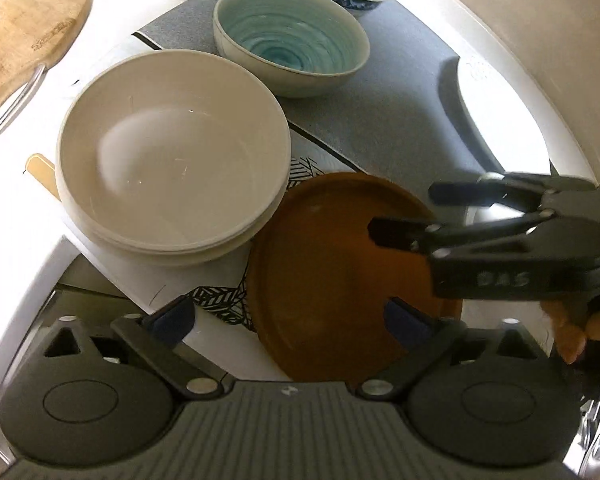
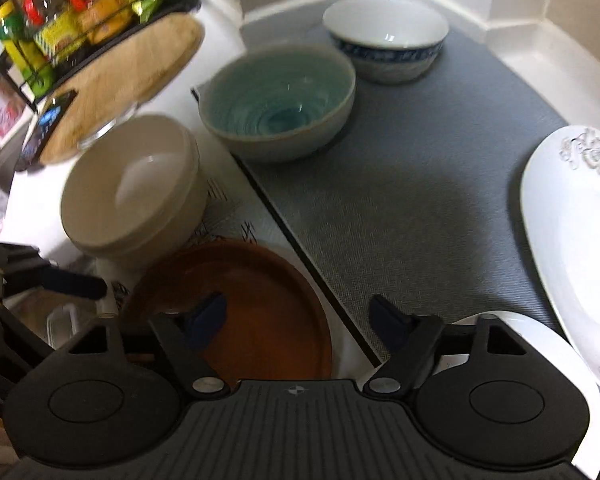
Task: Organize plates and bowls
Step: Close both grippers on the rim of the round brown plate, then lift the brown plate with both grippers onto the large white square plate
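White plate (image 2: 572, 240) cut by right edge, rack jars (image 2: 60, 12) blurred – labels unreadable

- brown plate (image 1: 324, 276), plain
- beige bowls (image 1: 172, 152), plain, stacked
- bowl (image 1: 288, 36) with turquoise spiral rings inside, pale outside
- white bowl (image 2: 384, 36) with dark blue patterned band
- white plate (image 2: 572, 232) with silver floral motif
- grey mat (image 2: 400, 200)
- white desk (image 1: 4, 220)
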`<state>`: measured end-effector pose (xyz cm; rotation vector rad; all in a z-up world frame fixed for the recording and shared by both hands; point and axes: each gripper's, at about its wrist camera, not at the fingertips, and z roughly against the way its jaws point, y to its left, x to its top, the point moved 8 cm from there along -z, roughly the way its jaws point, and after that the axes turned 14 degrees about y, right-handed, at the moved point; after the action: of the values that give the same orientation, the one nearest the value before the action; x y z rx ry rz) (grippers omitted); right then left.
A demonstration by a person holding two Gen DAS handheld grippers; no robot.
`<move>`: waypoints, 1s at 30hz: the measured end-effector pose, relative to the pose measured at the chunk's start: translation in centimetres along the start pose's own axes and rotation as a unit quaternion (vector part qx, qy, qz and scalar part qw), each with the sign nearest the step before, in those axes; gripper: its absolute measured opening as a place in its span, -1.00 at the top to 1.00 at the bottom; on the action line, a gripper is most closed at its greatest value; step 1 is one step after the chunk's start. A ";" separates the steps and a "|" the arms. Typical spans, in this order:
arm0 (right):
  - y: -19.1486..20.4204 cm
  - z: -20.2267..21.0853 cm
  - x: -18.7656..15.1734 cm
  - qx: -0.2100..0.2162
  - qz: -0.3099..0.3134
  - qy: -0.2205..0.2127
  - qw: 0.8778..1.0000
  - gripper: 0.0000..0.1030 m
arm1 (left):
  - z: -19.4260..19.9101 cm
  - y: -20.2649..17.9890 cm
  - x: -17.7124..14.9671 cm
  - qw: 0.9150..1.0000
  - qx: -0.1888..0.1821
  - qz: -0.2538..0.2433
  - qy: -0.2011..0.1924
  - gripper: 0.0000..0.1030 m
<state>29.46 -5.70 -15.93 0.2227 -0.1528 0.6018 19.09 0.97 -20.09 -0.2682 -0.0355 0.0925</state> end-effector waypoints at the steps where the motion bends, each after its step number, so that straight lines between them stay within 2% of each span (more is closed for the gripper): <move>1: 0.0 -0.3 -0.2 0.001 0.003 0.007 1.000 -0.38 | 0.0 0.0 0.0 1.000 -0.006 0.004 0.003 -0.73; 5: 0.3 -0.8 -0.4 0.004 0.023 0.016 1.000 0.04 | -0.4 -0.1 0.2 1.000 -0.009 0.020 0.015 -0.39; 6: 0.4 -0.8 -0.4 0.006 0.029 0.016 0.999 0.20 | -0.4 -0.4 0.4 1.000 -0.010 0.019 0.018 -0.22; 8: 0.3 -0.8 -0.4 -0.006 0.034 0.011 0.999 0.28 | -0.5 -0.4 0.5 0.999 -0.003 0.023 0.025 -0.05; 10: 0.1 -0.9 -0.2 -0.014 0.030 0.006 0.999 0.37 | -0.5 -0.2 0.5 0.999 0.009 0.026 0.025 0.27; 13: -0.5 -0.6 -0.3 -0.014 0.014 -0.003 1.000 0.58 | -0.5 0.2 0.7 0.999 0.015 0.030 0.026 0.54; 15: -0.7 -0.1 -0.2 -0.022 0.009 -0.012 1.000 0.75 | -0.3 0.5 0.6 0.999 0.009 0.032 0.028 0.62; 23: 0.0 2.5 -0.9 -0.023 0.014 -0.046 0.999 0.74 | 1.1 -0.3 -0.4 1.000 0.017 0.014 0.012 0.62; 30: -0.7 4.6 -2.1 -0.017 -0.012 -0.075 0.997 0.75 | 2.6 -1.9 0.0 0.999 0.039 -0.015 -0.010 0.62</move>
<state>27.80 -8.52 -12.04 0.2369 -0.3051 0.5582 19.09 -0.17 -17.03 -0.1895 -0.0555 0.0666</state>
